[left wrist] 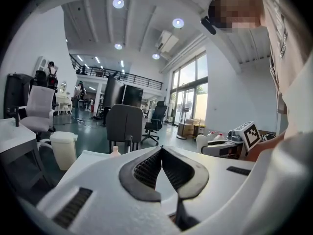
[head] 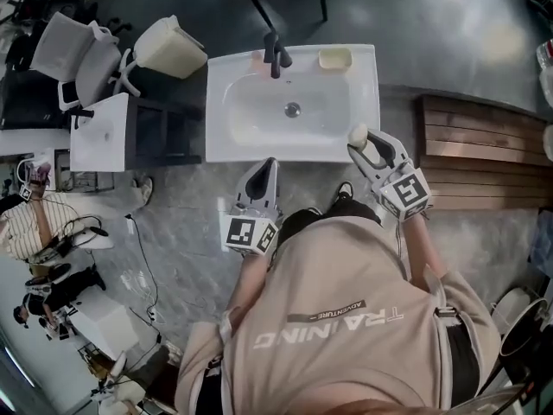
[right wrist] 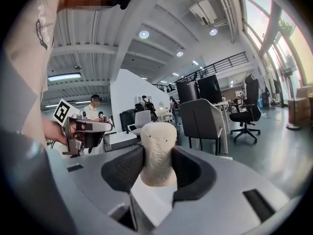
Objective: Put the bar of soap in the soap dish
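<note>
My right gripper (head: 360,143) is shut on a cream bar of soap (head: 358,134), held over the front right rim of the white sink (head: 363,76). The right gripper view has the soap bar (right wrist: 158,153) standing upright between the black pads (right wrist: 193,173), its top end sticking out past them. A pale yellow soap dish (head: 335,58) sits on the sink's back right ledge, beside the dark tap (head: 276,55). My left gripper (head: 266,167) is at the sink's front edge, shut with nothing in it; its pads (left wrist: 146,169) meet at the tips.
A white side cabinet (head: 99,132) and a cream bin (head: 168,47) stand left of the sink. Wooden slats (head: 479,150) lie to the right. Office chairs (head: 78,54) are at the far left, and people sit at the lower left.
</note>
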